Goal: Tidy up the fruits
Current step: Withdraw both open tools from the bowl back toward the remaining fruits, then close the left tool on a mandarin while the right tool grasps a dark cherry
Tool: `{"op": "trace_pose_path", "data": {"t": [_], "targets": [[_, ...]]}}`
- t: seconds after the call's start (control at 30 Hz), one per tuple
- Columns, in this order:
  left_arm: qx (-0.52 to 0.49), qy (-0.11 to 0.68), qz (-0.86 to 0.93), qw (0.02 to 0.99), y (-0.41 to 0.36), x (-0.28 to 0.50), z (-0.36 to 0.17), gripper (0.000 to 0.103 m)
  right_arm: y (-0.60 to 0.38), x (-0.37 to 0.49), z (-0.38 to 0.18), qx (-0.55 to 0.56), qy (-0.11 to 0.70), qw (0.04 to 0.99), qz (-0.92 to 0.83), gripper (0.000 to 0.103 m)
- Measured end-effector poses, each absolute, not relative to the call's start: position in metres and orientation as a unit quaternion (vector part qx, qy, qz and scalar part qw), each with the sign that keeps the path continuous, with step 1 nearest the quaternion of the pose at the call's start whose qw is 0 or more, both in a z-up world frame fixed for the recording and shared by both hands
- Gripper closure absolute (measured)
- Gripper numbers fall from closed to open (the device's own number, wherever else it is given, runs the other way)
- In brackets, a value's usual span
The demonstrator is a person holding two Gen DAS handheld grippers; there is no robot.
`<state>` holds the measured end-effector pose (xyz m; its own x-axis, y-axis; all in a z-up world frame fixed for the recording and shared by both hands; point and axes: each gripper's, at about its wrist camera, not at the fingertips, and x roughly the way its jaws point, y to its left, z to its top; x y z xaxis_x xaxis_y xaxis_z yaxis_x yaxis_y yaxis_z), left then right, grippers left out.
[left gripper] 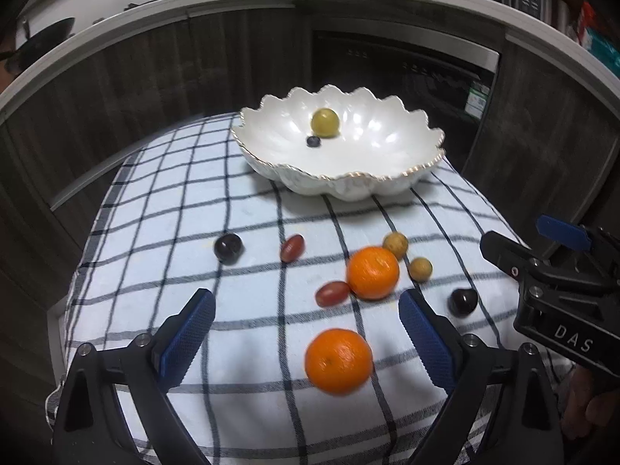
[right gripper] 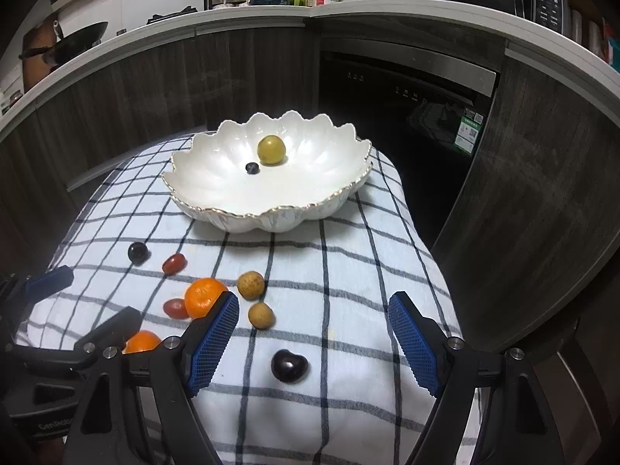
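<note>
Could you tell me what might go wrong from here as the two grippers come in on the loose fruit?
1. The left gripper is open around the near orange, a round fruit on soft cloth; an off-centre squeeze could send it rolling.
2. The right gripper frames the dark cherry, small against the wide jaws, so it may slip out or bruise.
3. Both grippers work side by side and could bump each other.

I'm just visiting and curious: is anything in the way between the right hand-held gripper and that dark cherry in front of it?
Nothing visible. The right hand-held gripper is open, and the dark cherry lies alone on the checked cloth between its fingers. The two small tan fruits sit farther off, to the left.
</note>
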<state>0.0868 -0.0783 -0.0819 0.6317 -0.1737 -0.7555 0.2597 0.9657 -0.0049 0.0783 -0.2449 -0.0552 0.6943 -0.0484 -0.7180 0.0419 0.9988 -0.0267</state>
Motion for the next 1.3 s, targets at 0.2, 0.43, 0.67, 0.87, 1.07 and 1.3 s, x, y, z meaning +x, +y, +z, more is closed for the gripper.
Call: {"op": "trace_pose_path", "data": {"t": [0.2, 0.43, 0.67, 0.87, 1.07, 1.3], "targets": [[0.061, 0.422, -0.13, 0.895, -0.083, 0.085, -0.096, 0.008, -0.247, 0.073, -0.067, -0.004, 0.395, 0.918, -0.029, 0.023], [0.062, 0.431, -0.134, 0.89, -0.083, 0.08, -0.109, 0.009, -0.244, 0.071, -0.081, -0.003, 0.408, 0.913, -0.022, 0.023], [0.066, 0.431, -0.131, 0.891, -0.082, 0.079, -0.117, 0.012, -0.24, 0.071, -0.085, -0.009, 0.411, 0.912, -0.018, 0.023], [0.065, 0.438, -0.133, 0.887, -0.081, 0.079, -0.124, 0.019, -0.239, 0.073, -0.09, -0.006, 0.416, 0.909, -0.015, 0.023], [0.068, 0.431, -0.131, 0.89, -0.08, 0.079, -0.127, 0.019, -0.239, 0.076, -0.096, 0.002, 0.423, 0.906, -0.007, 0.023], [0.072, 0.432, -0.136, 0.889, -0.082, 0.079, -0.13, 0.029, -0.235, 0.078, -0.101, -0.002, 0.429, 0.903, -0.002, 0.03]]}}
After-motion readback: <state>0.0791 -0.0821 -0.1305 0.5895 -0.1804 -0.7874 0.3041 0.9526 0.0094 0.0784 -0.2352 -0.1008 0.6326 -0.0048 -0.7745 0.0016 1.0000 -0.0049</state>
